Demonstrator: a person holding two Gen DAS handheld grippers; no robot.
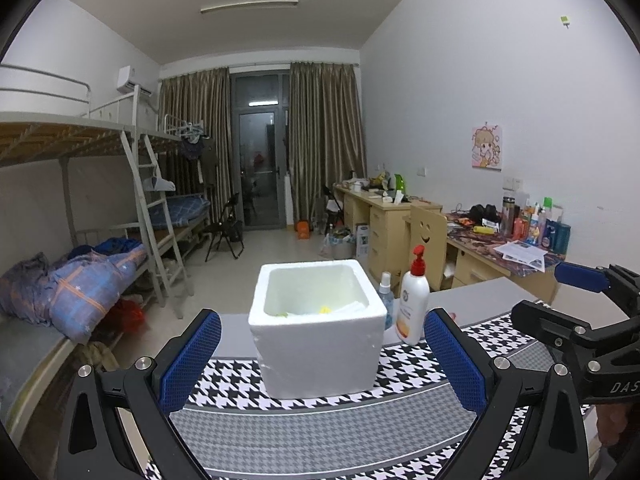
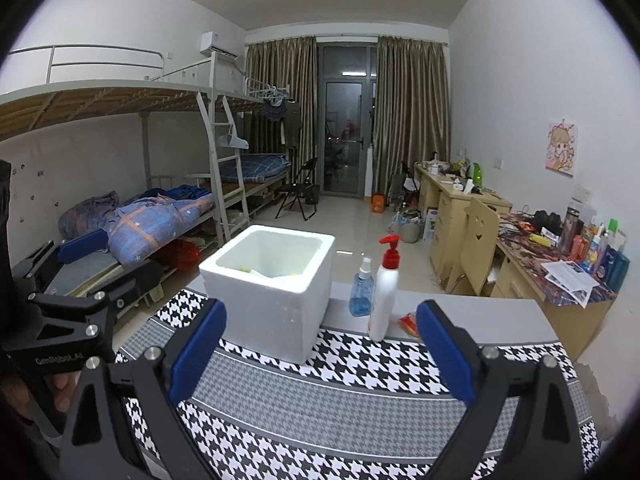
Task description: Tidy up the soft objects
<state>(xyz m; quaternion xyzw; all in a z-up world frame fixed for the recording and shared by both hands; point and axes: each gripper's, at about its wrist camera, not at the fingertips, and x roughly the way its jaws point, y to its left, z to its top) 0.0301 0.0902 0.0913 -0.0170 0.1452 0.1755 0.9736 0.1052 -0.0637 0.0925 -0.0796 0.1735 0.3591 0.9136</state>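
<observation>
- While you hold both tools over the table, your left gripper [image 1: 322, 360] has its blue pads spread wide with nothing between them; the foam box sits beyond the gap, untouched.
- Your right gripper [image 2: 322, 348] is spread just as wide and likewise grips nothing.
- White foam box [image 1: 318, 326] stands upright on the houndstooth mat [image 1: 320, 436], open top up, ahead of both grippers.
- Inside the box, low against the near wall, you can make out small yellow bits [image 1: 324, 310] and something pale; what they are is too small to tell.
- Lotion bottle [image 1: 412, 300], white with a red pump, stands upright just right of the box, at the mat's far edge.
- Blue spray bottle [image 2: 362, 288] stands just beside the lotion bottle, on the bare grey table [image 2: 480, 312] between it and the box.
- Red-orange item [image 2: 408, 324] lies on the table right of the lotion bottle, partly hidden behind your right gripper's pad; kind cannot be told.
- From the left wrist view, your right gripper shows at the frame's right edge; from the right wrist view, your left one shows at the left edge, well apart.
</observation>
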